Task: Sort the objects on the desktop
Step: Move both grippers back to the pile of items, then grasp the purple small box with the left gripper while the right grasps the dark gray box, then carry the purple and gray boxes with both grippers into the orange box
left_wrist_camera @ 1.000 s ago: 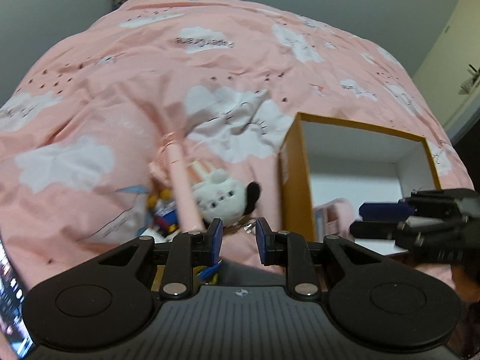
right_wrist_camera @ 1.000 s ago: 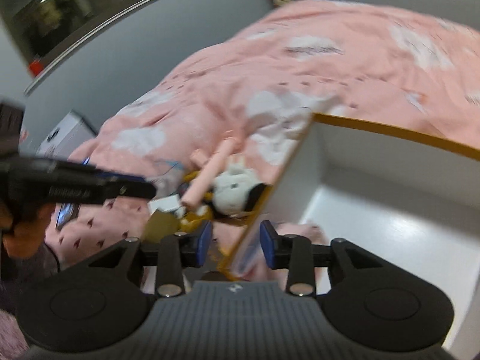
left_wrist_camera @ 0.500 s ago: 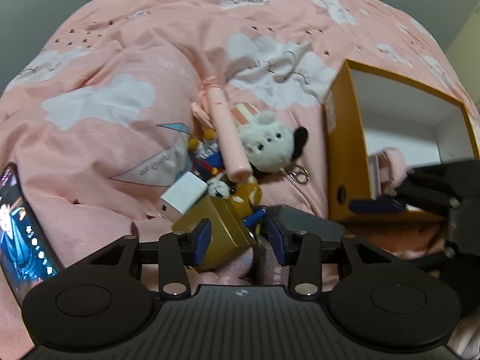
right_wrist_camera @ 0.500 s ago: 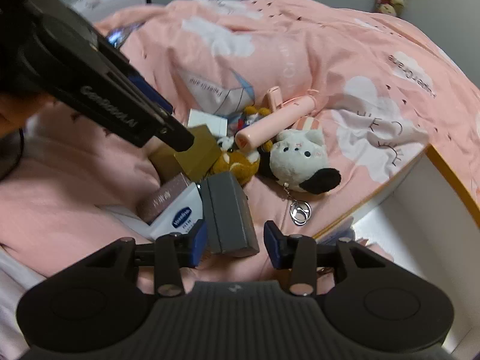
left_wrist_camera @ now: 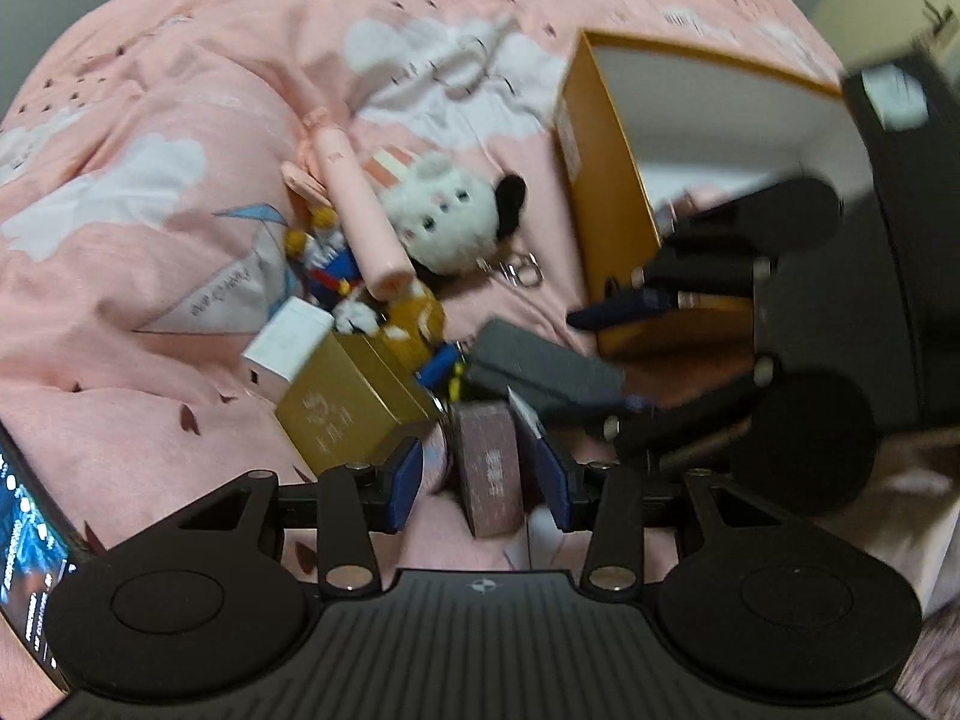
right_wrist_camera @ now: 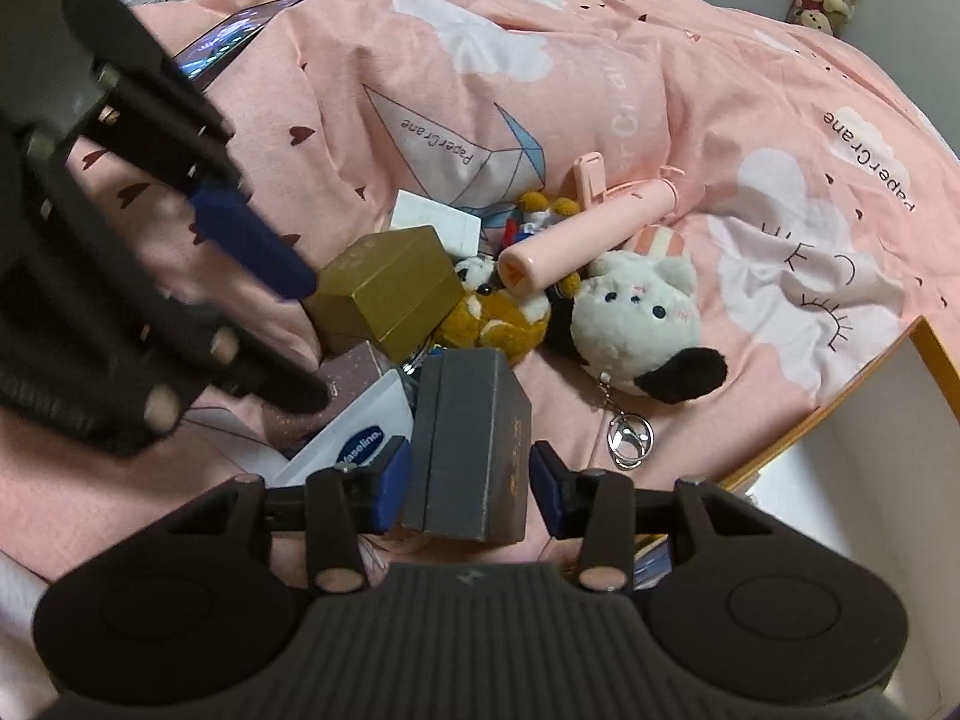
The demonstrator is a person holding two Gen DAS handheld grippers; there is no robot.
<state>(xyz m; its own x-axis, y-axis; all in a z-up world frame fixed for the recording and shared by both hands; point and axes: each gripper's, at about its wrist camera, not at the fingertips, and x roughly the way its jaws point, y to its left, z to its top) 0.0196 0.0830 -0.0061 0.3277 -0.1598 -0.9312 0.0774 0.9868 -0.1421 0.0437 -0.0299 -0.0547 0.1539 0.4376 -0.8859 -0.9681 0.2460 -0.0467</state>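
A pile of small objects lies on the pink bedspread (left_wrist_camera: 150, 120). My left gripper (left_wrist_camera: 486, 477) is open, its jaws on either side of a mauve box (left_wrist_camera: 489, 468), not closed on it. My right gripper (right_wrist_camera: 468, 483) is open around a dark grey box (right_wrist_camera: 471, 450), which also shows in the left wrist view (left_wrist_camera: 540, 366). Around them lie a gold box (left_wrist_camera: 348, 408), a white box (left_wrist_camera: 285, 342), a pink tube (left_wrist_camera: 360, 213), a white plush with a key ring (left_wrist_camera: 450, 219) and a Vaseline box (right_wrist_camera: 354, 438). The orange-walled box (left_wrist_camera: 606, 180) stands open to the right.
A phone (left_wrist_camera: 24, 546) with a lit screen lies at the left edge of the bed; it also shows in the right wrist view (right_wrist_camera: 228, 36). A brown plush (right_wrist_camera: 498, 315) and a small blue figure (left_wrist_camera: 327, 264) lie in the pile. Grey walls surround the bed.
Both grippers have come down closer to the pile. The left one now straddles the mauve box and the right one straddles the dark grey box. Both jaws stay open.
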